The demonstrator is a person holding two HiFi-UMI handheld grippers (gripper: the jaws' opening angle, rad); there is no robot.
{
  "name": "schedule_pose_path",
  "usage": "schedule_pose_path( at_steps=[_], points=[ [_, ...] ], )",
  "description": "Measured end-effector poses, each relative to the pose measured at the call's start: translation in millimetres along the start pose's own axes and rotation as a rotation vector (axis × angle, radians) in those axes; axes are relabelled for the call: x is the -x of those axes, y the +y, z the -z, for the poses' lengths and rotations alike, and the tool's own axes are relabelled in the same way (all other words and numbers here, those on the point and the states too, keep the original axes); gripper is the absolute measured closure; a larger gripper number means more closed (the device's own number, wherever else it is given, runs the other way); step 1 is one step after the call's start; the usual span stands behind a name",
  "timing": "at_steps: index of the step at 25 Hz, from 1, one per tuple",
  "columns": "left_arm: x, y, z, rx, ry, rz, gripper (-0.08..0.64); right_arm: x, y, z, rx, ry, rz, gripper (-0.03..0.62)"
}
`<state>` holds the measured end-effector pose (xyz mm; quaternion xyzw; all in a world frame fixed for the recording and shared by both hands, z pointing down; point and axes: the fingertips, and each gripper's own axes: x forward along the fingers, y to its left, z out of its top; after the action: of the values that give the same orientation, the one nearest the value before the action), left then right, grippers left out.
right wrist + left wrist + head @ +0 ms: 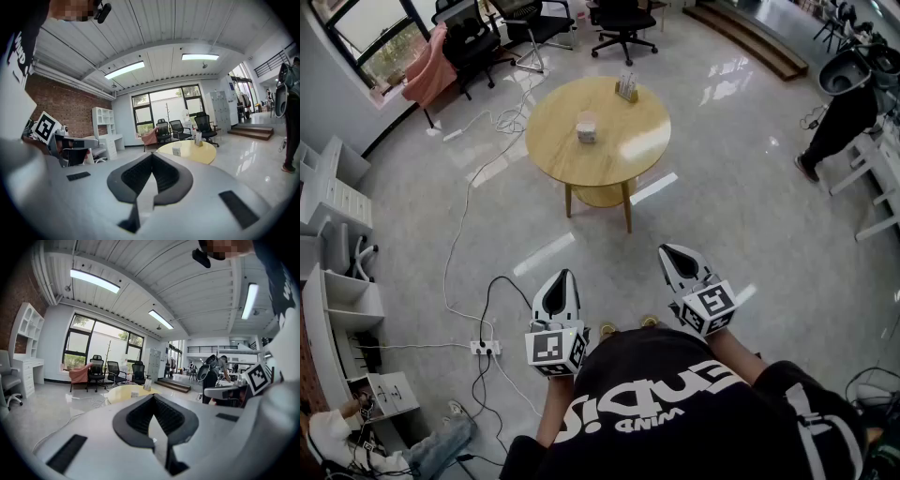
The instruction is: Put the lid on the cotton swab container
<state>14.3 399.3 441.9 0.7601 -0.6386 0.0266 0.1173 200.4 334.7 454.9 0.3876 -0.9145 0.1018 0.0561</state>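
Note:
A small pale cotton swab container (586, 127) stands near the middle of a round wooden table (623, 150), far ahead of both grippers. It also shows small in the left gripper view (134, 393) and the right gripper view (176, 150); I cannot make out a separate lid at this distance. My left gripper (562, 277) is held over the floor well short of the table, jaws shut and empty (153, 397). Beside it, my right gripper (667, 251) is also shut with nothing between its jaws (152, 156).
A small upright card holder (627, 87) sits at the table's far edge. Cables and a power strip (485, 348) lie on the floor to the left. Office chairs (622, 23) stand behind the table, white shelves (333, 192) at the left, a person (839, 122) at the right.

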Motion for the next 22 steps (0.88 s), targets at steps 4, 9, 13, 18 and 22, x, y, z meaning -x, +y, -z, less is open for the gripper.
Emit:
schedule_pose_path(
  at_steps=[4,9,13,18,22],
  points=[
    [0,3,2,-0.007,0.001,0.005,0.549,-3,3,1,0.006,-0.005,0.004,0.591],
    [1,5,9,-0.009,0.007,0.006,0.549,-3,6,2,0.009,-0.007,0.001,0.591],
    [4,7,12,-0.004,0.019,0.018,0.549,-3,16,1,-0.002,-0.015,-0.029,0.589],
    [2,16,12,-0.007,0.027,0.040,0.549,-12,22,4,-0.023,-0.010,-0.020,0.589],
    [-2,27,12,-0.026,0.018,0.071,0.549,-23,29,8,-0.011,-0.027,-0.018,0.589]
  ],
)
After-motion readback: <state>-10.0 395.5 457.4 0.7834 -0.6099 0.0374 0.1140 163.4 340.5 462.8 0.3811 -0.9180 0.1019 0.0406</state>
